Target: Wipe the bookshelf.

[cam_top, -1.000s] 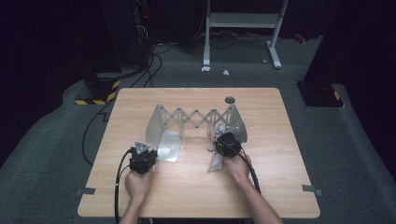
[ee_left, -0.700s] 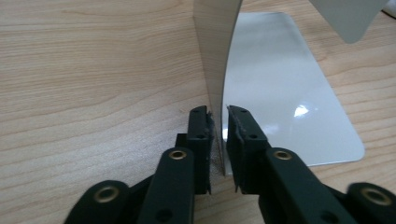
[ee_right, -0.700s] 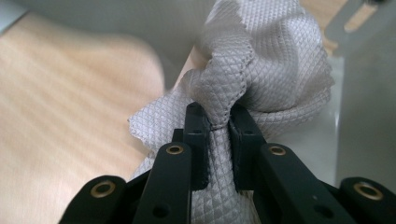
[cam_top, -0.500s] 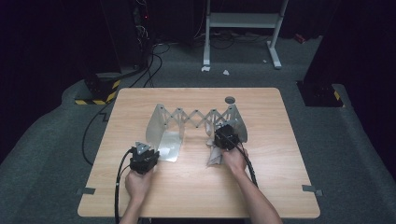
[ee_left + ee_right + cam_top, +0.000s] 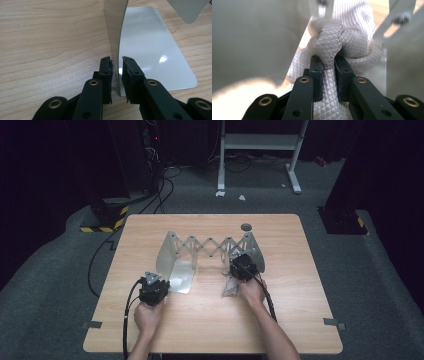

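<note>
A metal folding rack (image 5: 210,246) with a scissor lattice stands on the wooden table (image 5: 200,320). My left gripper (image 5: 159,280) is at the near edge of the rack's left upright plate (image 5: 113,30). That thin plate stands between the jaws with a gap beside it. My left gripper (image 5: 116,62) is open, its jaws having just been closing. Its shiny foot plate (image 5: 152,50) lies flat to the right. My right gripper (image 5: 237,262) is at the rack's right end plate. In its own view my right gripper (image 5: 328,61) is shut on a white quilted cloth (image 5: 337,42) that is knotted ahead.
A dark round hole (image 5: 246,226) is in the table behind the rack. Tape tabs (image 5: 94,324) mark the near corners. Black cables (image 5: 100,255) trail off the left side onto grey carpet. A white stand (image 5: 260,142) is on the floor beyond the table.
</note>
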`<act>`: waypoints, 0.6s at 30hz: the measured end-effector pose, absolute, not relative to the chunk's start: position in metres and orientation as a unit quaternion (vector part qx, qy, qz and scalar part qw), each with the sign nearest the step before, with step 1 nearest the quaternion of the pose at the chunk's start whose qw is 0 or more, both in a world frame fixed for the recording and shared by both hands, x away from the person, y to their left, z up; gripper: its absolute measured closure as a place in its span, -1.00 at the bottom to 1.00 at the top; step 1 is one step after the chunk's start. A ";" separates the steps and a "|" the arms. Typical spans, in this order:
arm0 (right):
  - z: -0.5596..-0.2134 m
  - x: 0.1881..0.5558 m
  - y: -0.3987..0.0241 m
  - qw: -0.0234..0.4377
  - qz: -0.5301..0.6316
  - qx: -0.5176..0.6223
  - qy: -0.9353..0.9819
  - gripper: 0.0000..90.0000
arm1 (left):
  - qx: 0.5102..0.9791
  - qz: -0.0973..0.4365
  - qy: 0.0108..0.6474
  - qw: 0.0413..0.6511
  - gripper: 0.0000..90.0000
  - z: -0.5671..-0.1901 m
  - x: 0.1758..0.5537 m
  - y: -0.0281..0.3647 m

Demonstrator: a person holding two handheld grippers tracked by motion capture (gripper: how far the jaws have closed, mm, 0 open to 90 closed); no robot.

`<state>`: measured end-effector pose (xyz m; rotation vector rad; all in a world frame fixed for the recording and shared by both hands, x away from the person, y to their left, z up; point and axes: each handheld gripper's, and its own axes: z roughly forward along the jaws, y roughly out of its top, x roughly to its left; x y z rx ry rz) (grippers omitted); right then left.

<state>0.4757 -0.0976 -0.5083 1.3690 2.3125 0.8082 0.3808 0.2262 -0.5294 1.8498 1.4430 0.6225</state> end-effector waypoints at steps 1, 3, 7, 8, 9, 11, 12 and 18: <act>-0.508 0.470 -0.099 0.169 0.282 0.477 0.815 0.75 | 0.714 0.239 0.558 0.349 0.74 -0.529 0.381 0.227; -0.508 0.460 -0.104 0.173 0.278 0.468 0.821 0.75 | 0.712 0.240 0.559 0.350 0.75 -0.529 0.381 0.227; -0.508 0.440 -0.113 0.177 0.278 0.458 0.826 0.75 | 0.712 0.239 0.559 0.351 0.75 -0.529 0.381 0.227; -0.508 0.436 -0.115 0.177 0.277 0.455 0.827 0.75 | 0.712 0.240 0.559 0.350 0.75 -0.529 0.381 0.226; -0.508 0.433 -0.115 0.176 0.277 0.455 0.828 0.75 | 0.713 0.242 0.559 0.349 0.75 -0.529 0.381 0.226; -0.508 0.430 -0.112 0.172 0.277 0.450 0.831 0.76 | 0.714 0.243 0.557 0.347 0.75 -0.529 0.382 0.224; -0.507 0.431 -0.110 0.165 0.280 0.450 0.832 0.75 | 0.713 0.244 0.558 0.347 0.75 -0.529 0.382 0.223; -0.509 0.438 -0.091 0.166 0.286 0.435 0.837 0.75 | 0.713 0.240 0.560 0.348 0.76 -0.529 0.383 0.224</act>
